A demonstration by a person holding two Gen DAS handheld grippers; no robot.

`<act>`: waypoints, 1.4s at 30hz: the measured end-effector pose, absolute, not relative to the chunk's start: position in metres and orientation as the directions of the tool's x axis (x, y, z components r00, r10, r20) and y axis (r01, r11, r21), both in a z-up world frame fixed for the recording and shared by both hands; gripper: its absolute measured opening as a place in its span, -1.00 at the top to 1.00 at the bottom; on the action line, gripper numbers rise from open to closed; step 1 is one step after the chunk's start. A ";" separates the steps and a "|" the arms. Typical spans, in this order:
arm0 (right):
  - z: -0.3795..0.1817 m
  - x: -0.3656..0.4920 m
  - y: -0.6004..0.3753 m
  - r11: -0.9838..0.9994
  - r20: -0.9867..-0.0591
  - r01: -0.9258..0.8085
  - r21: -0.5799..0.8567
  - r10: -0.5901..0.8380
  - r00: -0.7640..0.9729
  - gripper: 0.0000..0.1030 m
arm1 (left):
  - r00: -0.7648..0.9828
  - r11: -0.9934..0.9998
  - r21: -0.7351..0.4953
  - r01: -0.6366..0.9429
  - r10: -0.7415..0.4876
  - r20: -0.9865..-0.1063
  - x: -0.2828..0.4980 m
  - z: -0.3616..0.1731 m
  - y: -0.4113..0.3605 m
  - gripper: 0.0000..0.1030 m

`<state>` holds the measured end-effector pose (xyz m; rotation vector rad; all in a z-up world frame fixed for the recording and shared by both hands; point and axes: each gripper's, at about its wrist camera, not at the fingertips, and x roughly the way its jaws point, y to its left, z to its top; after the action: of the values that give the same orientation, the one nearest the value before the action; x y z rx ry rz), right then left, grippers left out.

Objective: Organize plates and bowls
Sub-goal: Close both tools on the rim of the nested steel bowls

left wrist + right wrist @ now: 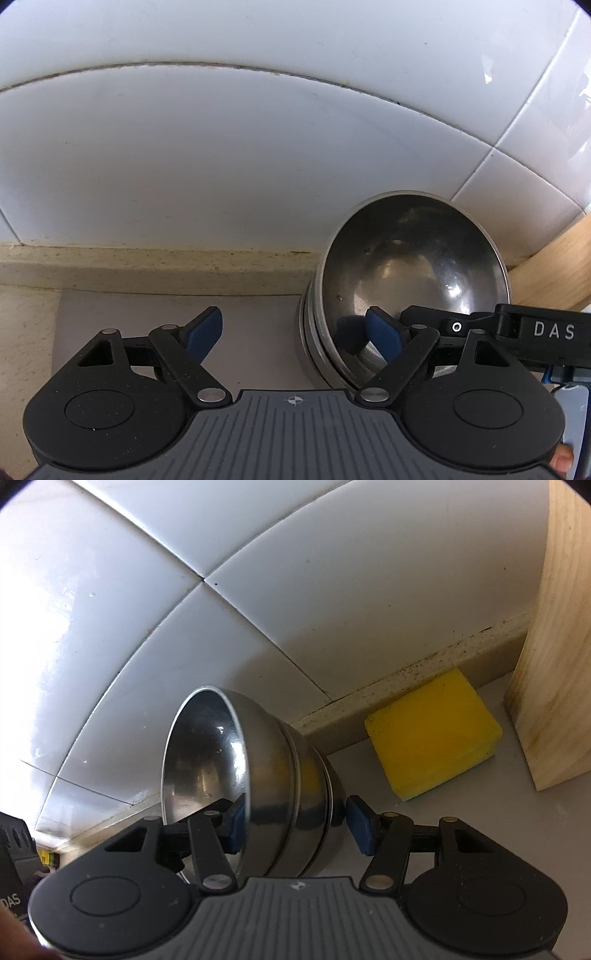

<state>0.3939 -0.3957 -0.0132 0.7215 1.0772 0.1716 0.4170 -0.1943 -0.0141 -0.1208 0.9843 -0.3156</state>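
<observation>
Steel bowls (258,775) are seen nested on edge by the tiled wall (332,609), straddled by the wide-spread right gripper (293,821) without firm contact, while the left gripper (295,332) is held wide and empty; plates are not shown, so much seems left.

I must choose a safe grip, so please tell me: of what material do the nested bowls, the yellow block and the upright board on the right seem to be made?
The nested bowls look like polished stainless steel: grey and mirror-like, reflecting yellow. The yellow block looks like a foam sponge: matte and finely porous. The upright board seems unfinished pale wood, with visible grain.
</observation>
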 end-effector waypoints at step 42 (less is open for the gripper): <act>-0.029 0.386 -0.415 0.666 -0.690 0.256 0.700 0.540 0.482 0.39 | 0.412 0.881 -0.407 0.241 -0.472 -0.779 0.437 -0.010 -0.194 -0.23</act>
<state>0.3858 -0.4148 -0.0290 0.8646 1.0880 0.2022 0.4370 -0.1936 -0.0096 -0.2461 1.0558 -0.4540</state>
